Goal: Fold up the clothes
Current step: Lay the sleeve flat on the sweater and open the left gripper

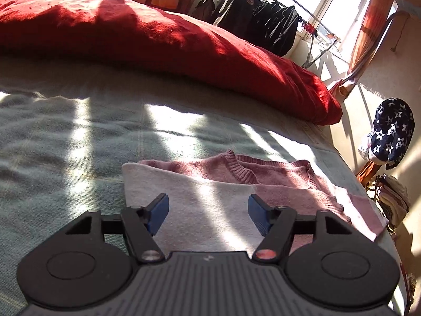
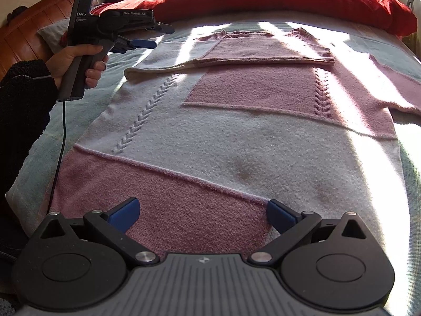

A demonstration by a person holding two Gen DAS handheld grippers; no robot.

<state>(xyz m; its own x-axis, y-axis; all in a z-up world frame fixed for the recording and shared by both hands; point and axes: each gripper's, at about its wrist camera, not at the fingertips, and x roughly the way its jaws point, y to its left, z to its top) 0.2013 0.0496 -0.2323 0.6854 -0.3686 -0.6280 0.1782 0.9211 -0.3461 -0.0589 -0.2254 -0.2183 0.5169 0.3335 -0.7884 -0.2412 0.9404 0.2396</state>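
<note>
A pink and white knitted sweater (image 2: 236, 137) lies flat on the bed, its left sleeve folded across the chest. In the left wrist view the sweater (image 1: 215, 194) shows its collar and shoulder area. My left gripper (image 1: 208, 212) hovers over the white shoulder part, open, with nothing between its blue pads. The same left gripper (image 2: 158, 36) appears at the upper left of the right wrist view, held by a hand in a dark fuzzy sleeve. My right gripper (image 2: 202, 214) stands open above the pink hem panel, empty.
A red duvet (image 1: 158, 36) is bunched along the far side of the pale green bedspread (image 1: 52, 142). Dark clothes hang on a rack (image 1: 252, 13) by the window. A star-patterned item (image 1: 392, 129) and a stack of fabric sit beyond the bed's right edge.
</note>
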